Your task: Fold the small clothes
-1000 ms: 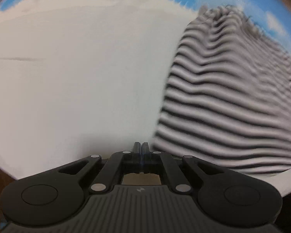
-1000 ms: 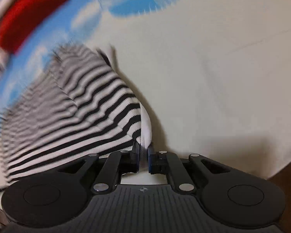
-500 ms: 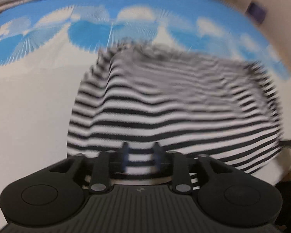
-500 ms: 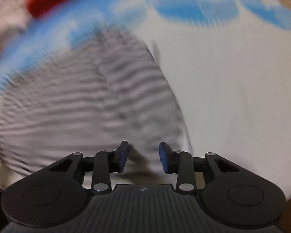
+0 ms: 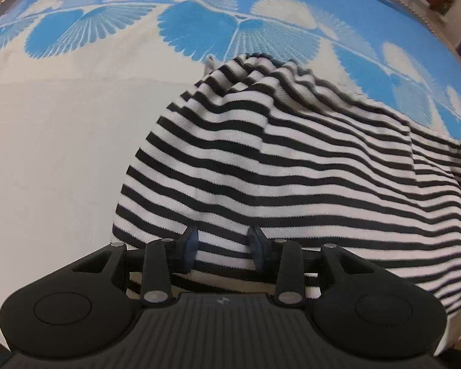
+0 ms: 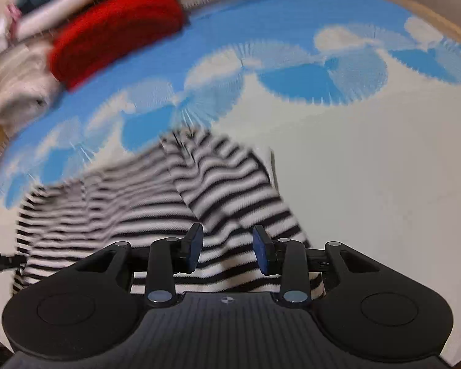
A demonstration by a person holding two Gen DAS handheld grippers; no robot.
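Both grippers are hovering low over the striped garment right now, and it's lying in a loose heap on the blue-and-white cloth, near edge toward us, far end bunched into ripples. Left gripper: jaws spread wide, blue pads either side of the near hem, nothing pinched between them. Right gripper: same story, parted wide, empty, poised over the hem on its side. That view is blurred, so I can't make out the fabric's far corner there. This looks like thin, soft knit, light as anything, and it'll sag and drape the instant it's lifted, no stiffness to help. It shouldn't slip much in the pads. Best bet, I'd say, is a pinch on the hem near each corner, both layers together, so the fold carries over evenly. Off at the back sits a red folded item on a pile of other laundry.
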